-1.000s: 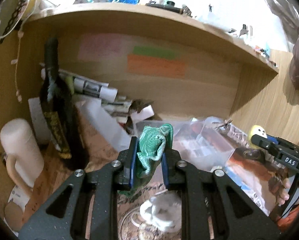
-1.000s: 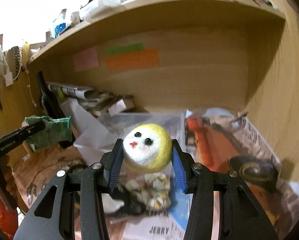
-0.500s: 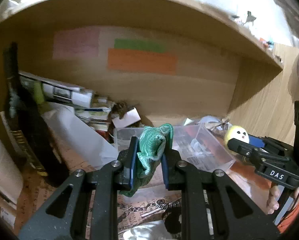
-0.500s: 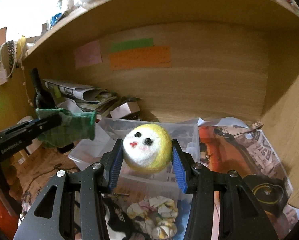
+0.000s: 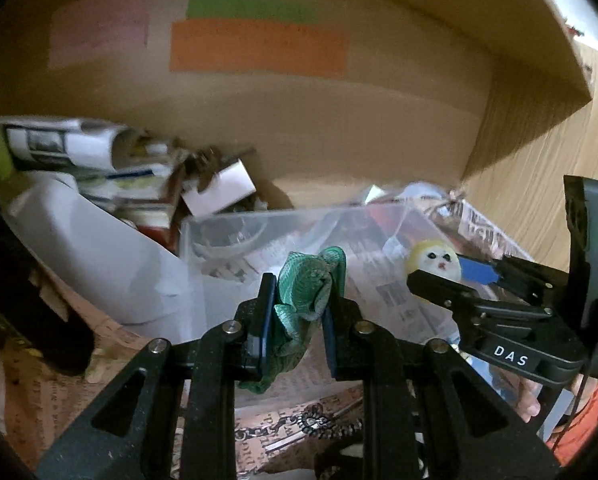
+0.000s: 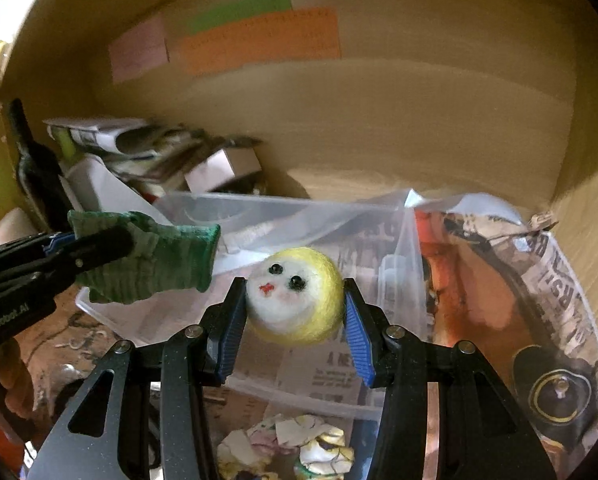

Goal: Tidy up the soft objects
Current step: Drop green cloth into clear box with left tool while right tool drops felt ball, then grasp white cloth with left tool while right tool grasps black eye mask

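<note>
My left gripper (image 5: 297,312) is shut on a bunched green knitted cloth (image 5: 311,284), which hangs over the near rim of a clear plastic bin (image 5: 227,224). In the right wrist view the same green cloth (image 6: 159,256) sticks out of the left gripper (image 6: 99,248) at the left. My right gripper (image 6: 295,304) is shut on a yellow and white felt ball with a small face (image 6: 295,292), held just above the clear bin (image 6: 283,208). In the left wrist view the felt ball (image 5: 433,260) and the right gripper (image 5: 439,276) come in from the right.
The bin sits in a wooden cubby with pink, green and orange paper notes (image 5: 259,44) on its back wall. Rolled papers and a small box (image 5: 219,188) pile up at back left. A dark bottle (image 6: 39,168) stands left. Crumpled paper (image 6: 295,444) lies in front of the bin.
Both grippers have moved forward and down into the cubby, side by side, and now hang over the clear bin. Each keeps the same hold on its soft thing.
</note>
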The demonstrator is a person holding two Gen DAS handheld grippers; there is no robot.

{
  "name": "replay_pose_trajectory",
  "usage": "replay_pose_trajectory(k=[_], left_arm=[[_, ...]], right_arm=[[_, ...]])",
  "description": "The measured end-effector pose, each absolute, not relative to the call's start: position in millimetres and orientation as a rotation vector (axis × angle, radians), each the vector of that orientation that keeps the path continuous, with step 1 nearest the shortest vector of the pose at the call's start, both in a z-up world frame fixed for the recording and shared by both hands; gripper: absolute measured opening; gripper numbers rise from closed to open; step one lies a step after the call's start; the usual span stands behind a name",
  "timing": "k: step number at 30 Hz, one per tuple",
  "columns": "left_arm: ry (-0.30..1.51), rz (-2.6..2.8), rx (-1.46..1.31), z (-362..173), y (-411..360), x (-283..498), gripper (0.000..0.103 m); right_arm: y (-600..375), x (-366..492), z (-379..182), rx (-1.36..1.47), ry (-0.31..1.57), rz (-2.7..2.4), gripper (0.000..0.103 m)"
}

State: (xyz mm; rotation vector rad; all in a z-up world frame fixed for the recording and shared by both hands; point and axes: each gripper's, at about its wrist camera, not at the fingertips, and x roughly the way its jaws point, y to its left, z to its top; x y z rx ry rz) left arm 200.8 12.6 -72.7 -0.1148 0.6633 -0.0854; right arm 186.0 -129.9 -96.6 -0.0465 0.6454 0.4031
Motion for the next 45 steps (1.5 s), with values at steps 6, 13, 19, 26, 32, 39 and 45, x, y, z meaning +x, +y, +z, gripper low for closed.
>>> replay_pose_trajectory(k=[6,13,19,26,32,39,45], left_arm=[[0.737,-0.102,-0.097,-89,7,215,0.021],[0.77,-0.098,-0.116,-90,11,216,0.046],[0.717,-0.085,-0.11,-72,15,197,0.063],[0.627,-0.059,-0.091,-46,20,159,0.084],[0.555,-0.025,-0.052,-34,21,117,0.091],[0.539,0.007,-0.036,-39,23,78,0.095],[0.595,0.02,-0.025,-59,24,57,0.095]], right_arm=[[-126,194,-107,-0.058,0.676,0.394,0.043],[-124,194,-110,-0.071,0.676,0.386,0.054],[-128,186,-97,-0.071,0.623,0.374,0.071],[-133,150,-69,-0.089,0.522,0.386,0.085],[-134,113,-62,-0.083,0.478,0.438,0.089],[-124,80,-70,-0.06,0.489,0.519,0.09],[-102,63,-90,-0.081,0.538,0.591,0.09]])
